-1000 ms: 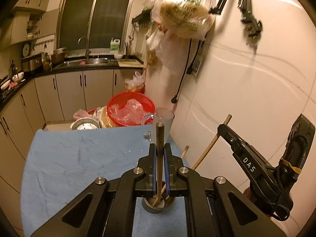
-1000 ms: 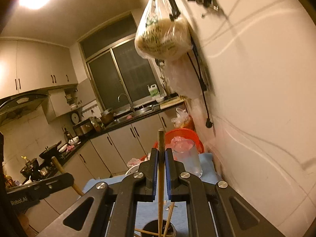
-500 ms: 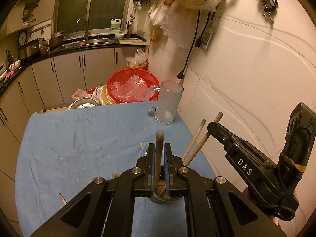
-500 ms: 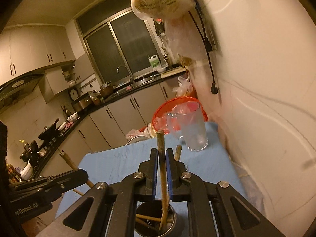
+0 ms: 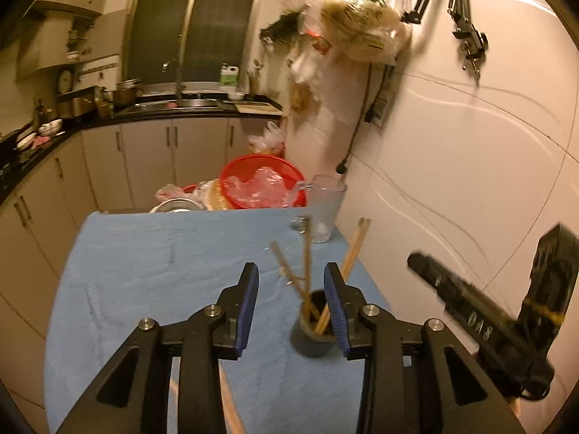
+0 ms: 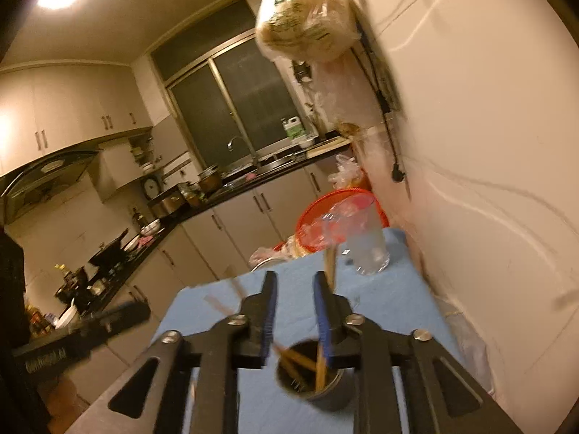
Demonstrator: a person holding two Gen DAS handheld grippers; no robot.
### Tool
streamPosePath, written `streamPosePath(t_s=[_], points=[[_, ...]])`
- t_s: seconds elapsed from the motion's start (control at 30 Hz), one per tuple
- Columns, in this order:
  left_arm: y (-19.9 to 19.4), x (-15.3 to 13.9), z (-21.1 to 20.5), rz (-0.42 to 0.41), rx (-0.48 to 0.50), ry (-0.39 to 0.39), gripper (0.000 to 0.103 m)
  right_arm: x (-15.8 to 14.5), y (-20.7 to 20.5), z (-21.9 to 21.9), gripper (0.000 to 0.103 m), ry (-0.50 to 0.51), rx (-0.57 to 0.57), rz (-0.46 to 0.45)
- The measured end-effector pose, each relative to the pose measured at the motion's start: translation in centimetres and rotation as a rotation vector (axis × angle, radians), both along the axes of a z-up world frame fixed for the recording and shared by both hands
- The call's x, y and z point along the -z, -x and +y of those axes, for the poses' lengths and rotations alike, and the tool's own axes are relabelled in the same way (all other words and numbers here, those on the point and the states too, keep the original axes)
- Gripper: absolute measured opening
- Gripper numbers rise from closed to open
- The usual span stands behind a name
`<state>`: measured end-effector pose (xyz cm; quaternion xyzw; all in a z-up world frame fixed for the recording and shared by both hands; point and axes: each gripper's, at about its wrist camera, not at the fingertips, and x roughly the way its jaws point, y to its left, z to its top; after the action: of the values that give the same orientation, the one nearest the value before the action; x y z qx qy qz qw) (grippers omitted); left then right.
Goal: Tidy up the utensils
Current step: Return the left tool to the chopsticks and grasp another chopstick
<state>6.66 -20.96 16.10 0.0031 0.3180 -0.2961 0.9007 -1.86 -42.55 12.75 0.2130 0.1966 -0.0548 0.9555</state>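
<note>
Blue cloth (image 5: 152, 275): dark cup (image 5: 314, 329) holds chopsticks (image 5: 307, 271).

Matt blue cloth (image 5: 152, 271) on the table, wooden chopsticks (image 5: 307, 260), dull dark metal cup (image 5: 313, 340), frosted glass mug (image 5: 325, 209), glossy wall (image 5: 470, 166)

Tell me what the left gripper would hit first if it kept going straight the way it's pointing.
Probably the chopsticks standing in the dark cup, just ahead between the opening jaws of the left gripper; depth is hard to judge.

left gripper (image 5: 291, 284) opening, empty | chopsticks (image 5: 307, 275) in cup (image 5: 314, 340)
</note>
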Motion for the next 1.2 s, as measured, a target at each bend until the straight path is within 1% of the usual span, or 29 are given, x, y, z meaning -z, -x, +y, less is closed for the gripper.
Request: streamPosePath(t_s=[0.07, 0.13, 0.23, 0.3, 0.37, 0.43, 0.5, 0.57, 0.63, 0.7, 0.77, 0.8, 0.87, 0.93, 1.07, 1.1, 1.13, 1.2], points=[[0.3, 0.8, 2.0, 0.009, -0.026, 0.002, 0.038, 1.5, 0.5, 2.6, 0.031, 0.026, -0.051, 0.041], [0.4, 2.1, 4.3, 0.032, -0.058, -0.008, 0.038, 3.3, 0.7, 4.7, 0.031, 0.027, -0.093, 0.085], [0.3, 5.2, 7.6, 0.084, -0.122, -0.036, 0.038, 6.5, 0.6, 7.5, 0.031, 0.024, -0.161, 0.164], [-0.3, 8.0, 10.0, 0.151, -0.171, -0.063, 0.038, 8.6, 0.4, 8.5, 0.031, 0.018, -0.179, 0.199], [-1.0, 10.3, 12.0, 0.221, -0.211, -0.071, 0.038, 10.8, 0.1, 9.2, 0.031, -0.017, -0.191, 0.223], [-1.7, 12.3, 13.4, 0.283, -0.237, -0.069, 0.038, 12.6, -0.2, 9.7, 0.031, 0.008, -0.165, 0.25], [-2.7, 14.0, 14.4, 0.346, -0.249, -0.06, 0.038, 14.3, -0.3, 10.1, 0.031, 0.01, -0.159, 0.27], [-4.0, 15.1, 14.6, 0.391, -0.262, -0.056, 0.038, 15.7, -0.2, 10.3, 0.031, 0.005, -0.144, 0.289], [-5.0, 15.8, 14.1, 0.424, -0.252, -0.043, 0.038, 16.4, -0.3, 10.2, 0.031, 0.001, -0.148, 0.295], [-6.1, 16.6, 13.6, 0.457, -0.26, -0.04, 0.038, 16.7, -0.3, 10.2, 0.031, 0.023, -0.139, 0.298], [-7.5, 17.2, 12.6, 0.468, -0.28, -0.051, 0.038, 16.9, -0.2, 10.3, 0.031, 0.031, -0.142, 0.293], [-8.5, 17.7, 11.9, 0.472, -0.289, -0.069, 0.038, 16.9, -0.2, 10.3, 0.031, 0.029, -0.144, 0.289], [-9.6, 18.6, 11.6, 0.497, -0.312, -0.087, 0.038, 17.2, 0.0, 10.2, 0.031, 0.037, -0.147, 0.286], [-10.8, 19.5, 10.8, 0.524, -0.293, -0.085, 0.038, 17.1, -0.3, 10.2, 0.031, 0.041, -0.144, 0.287], [-12.7, 21.0, 9.4, 0.545, -0.319, -0.139, 0.038, 17.3, -0.4, 9.7, 0.031, 0.024, -0.142, 0.291], [-13.0, 21.4, 9.2, 0.557, -0.321, -0.149, 0.035, 17.2, -0.4, 9.7, 0.031, 0.026, -0.144, 0.294], [-13.1, 21.7, 9.0, 0.562, -0.328, -0.158, 0.023, 17.2, -0.4, 9.7, 0.031, 0.028, -0.147, 0.297], [-12.8, 21.9, 8.9, 0.536, -0.351, -0.208, 0.013, 16.8, -0.3, 9.9, 0.031, 0.028, -0.163, 0.303]])
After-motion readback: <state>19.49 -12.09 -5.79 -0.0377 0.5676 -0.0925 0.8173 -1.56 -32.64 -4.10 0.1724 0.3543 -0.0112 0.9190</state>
